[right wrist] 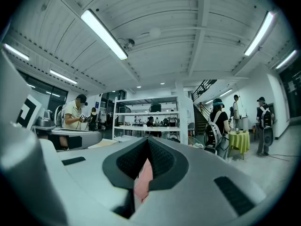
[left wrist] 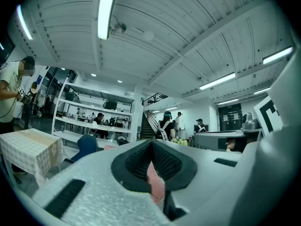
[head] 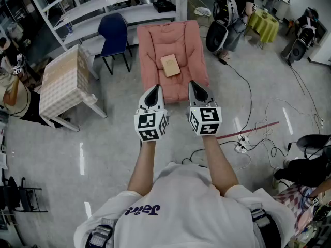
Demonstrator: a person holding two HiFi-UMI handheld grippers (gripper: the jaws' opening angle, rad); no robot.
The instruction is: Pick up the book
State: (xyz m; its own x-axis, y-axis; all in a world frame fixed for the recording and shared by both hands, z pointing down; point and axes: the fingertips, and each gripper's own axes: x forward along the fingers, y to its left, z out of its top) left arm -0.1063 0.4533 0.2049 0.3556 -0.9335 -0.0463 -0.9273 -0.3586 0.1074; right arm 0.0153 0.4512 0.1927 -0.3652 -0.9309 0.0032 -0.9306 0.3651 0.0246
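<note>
A tan book lies flat on the seat of a pink armchair ahead of me in the head view. My left gripper and right gripper are held side by side just short of the chair's front edge, both shut and empty. They point level toward the chair. In the left gripper view the closed jaws of the left gripper fill the lower frame, with a sliver of pink chair showing between them. The right gripper looks the same in its own view. The book is hidden in both gripper views.
A small table with a checked cloth stands to the left, a blue chair behind it, white shelving beyond. Cables and a power strip lie on the floor at right. People stand by a yellow-green table far right.
</note>
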